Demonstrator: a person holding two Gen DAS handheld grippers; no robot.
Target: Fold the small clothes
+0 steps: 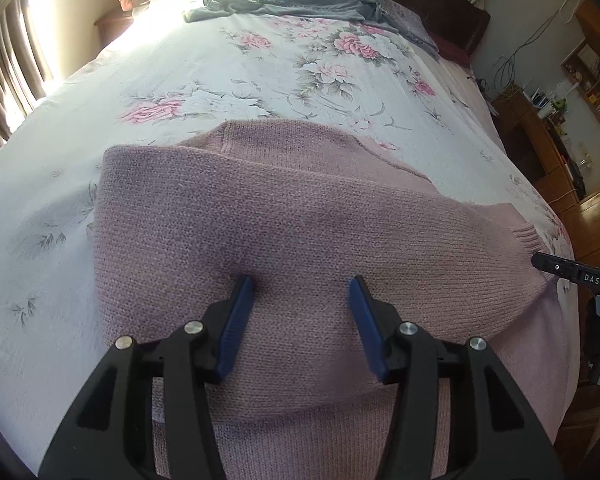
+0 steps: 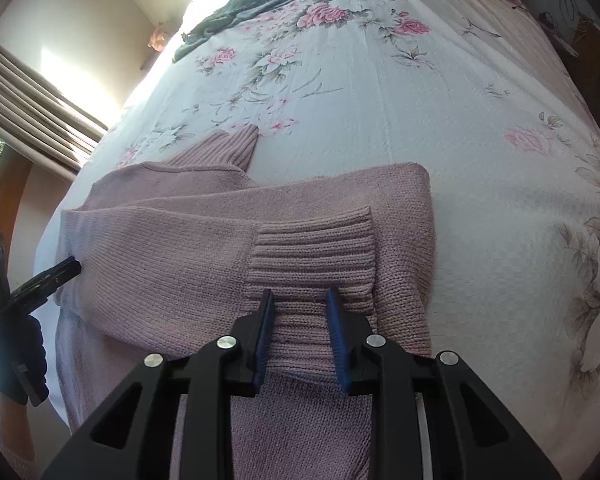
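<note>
A white bedspread printed with pink roses covers the bed; a rumpled grey cloth lies at its far end, beige pleated curtains and wooden shelves alongside.

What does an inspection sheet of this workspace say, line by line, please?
Surface: bed with a white floral bedspread, sunlit at the far end.
Job's things: pink knit sweater lies partly folded on the bedspread; a sleeve with ribbed cuff is laid across the body.
Clutter: grey garment crumpled at the far end of the bed.
Grippers: left gripper open, over the sweater body; right gripper open, its fingers on either side of ribbed knit.
Cables: loose wires hang on the wall by the shelves.
Surroundings: curtains at a window, wooden shelves, dark headboard.
</note>
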